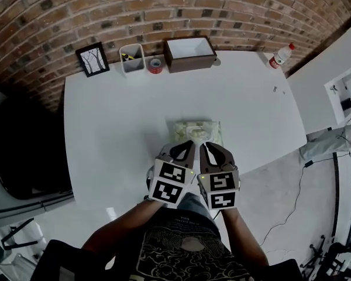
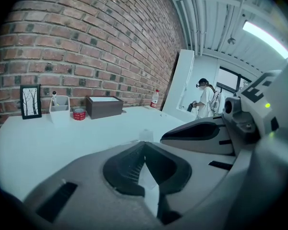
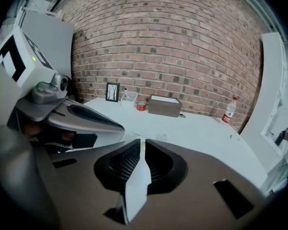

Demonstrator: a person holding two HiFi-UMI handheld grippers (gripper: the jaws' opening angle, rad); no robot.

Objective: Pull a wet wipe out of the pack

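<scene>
In the head view the pale wet wipe pack (image 1: 194, 130) lies flat on the white table (image 1: 117, 122) near its front edge. Both grippers hover side by side just in front of it, tips pointing at the pack. My left gripper (image 1: 190, 144) is shut, and the left gripper view shows a white wet wipe (image 2: 150, 188) pinched between its jaws (image 2: 144, 144). My right gripper (image 1: 203, 147) is shut too, with a white sheet of wipe (image 3: 137, 182) clamped and hanging back from its jaws (image 3: 143, 142). Where the wipe meets the pack is hidden by the grippers.
Along the brick wall stand a framed picture (image 1: 92, 58), a white holder (image 1: 131, 57), a red tape roll (image 1: 155, 65) and a brown box (image 1: 190, 52). A water bottle (image 1: 281, 55) stands at the far right corner. A person (image 2: 206, 97) stands in the background.
</scene>
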